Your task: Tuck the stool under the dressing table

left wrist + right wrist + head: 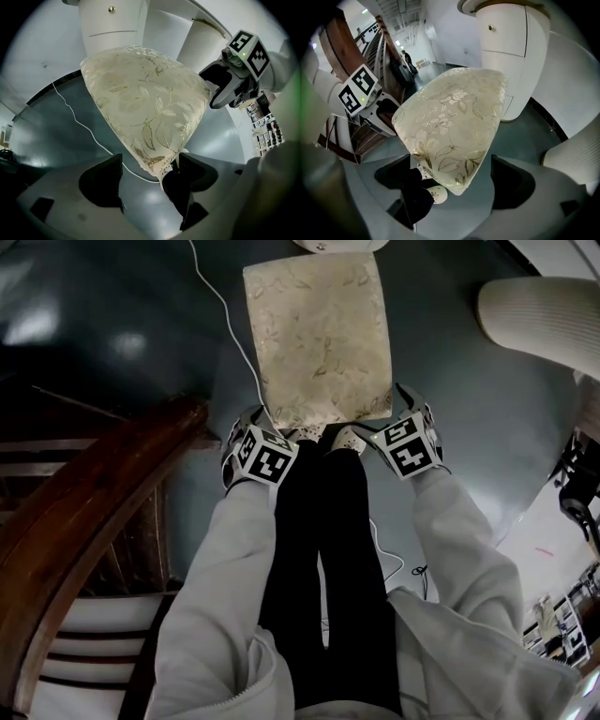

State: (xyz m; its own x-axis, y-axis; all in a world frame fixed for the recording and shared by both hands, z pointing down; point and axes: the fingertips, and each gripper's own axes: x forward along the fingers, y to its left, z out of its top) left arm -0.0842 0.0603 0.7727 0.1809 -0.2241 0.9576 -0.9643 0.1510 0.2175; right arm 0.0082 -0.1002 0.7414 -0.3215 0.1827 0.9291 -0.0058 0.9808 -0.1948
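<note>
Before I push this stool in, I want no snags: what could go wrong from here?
1. The left hand-held gripper and the right hand-held gripper are both open, each with a near corner of the stool loose between its jaws; a push may slip off or skew it.
2. The white cable lies on the floor along the stool's left side; a leg might catch it.
3. The dressing table stands just ahead; a skewed stool could knock it.

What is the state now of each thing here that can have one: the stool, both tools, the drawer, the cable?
stool: upright on the floor, before the dressing table, not under it.
drawer: closed.
left tool: open, a stool corner between its jaws.
right tool: open, the other near corner between its jaws.
white cable: slack on the floor.
</note>
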